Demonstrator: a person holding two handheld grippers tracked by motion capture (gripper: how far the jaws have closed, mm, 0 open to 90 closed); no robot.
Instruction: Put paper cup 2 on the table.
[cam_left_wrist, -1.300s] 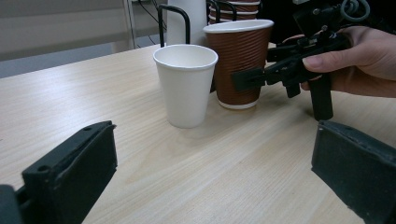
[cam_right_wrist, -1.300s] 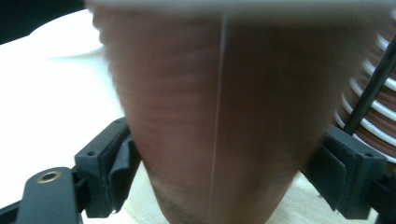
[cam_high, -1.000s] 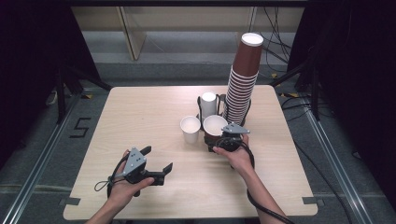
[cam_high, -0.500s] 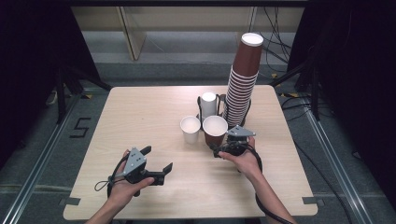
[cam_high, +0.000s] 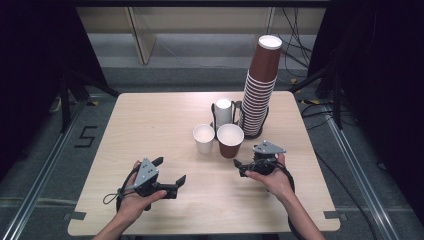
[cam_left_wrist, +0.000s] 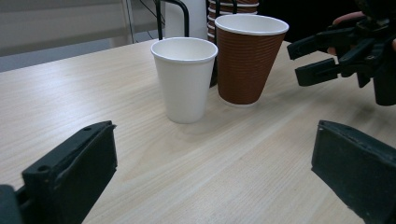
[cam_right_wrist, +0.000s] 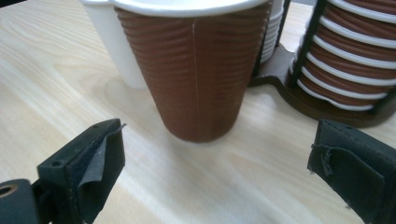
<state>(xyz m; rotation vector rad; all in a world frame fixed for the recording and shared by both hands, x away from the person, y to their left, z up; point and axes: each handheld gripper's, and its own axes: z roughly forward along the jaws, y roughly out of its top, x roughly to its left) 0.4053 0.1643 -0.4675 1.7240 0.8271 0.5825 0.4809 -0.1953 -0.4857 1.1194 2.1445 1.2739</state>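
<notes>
Since the earlier frame the right gripper (cam_high: 241, 166) has drawn back toward the near right, its jaws just opening off the brown cup (cam_high: 230, 140), which stands free beside the white cup (cam_high: 203, 138), near the cup stack (cam_high: 259, 95). From the left gripper view, the left gripper (cam_left_wrist: 210, 172) gapes empty, both cups far ahead. From the right gripper view, the brown cup's seam and the rack base (cam_right_wrist: 299, 100) show close; a careless swing could topple that light cup.
</notes>
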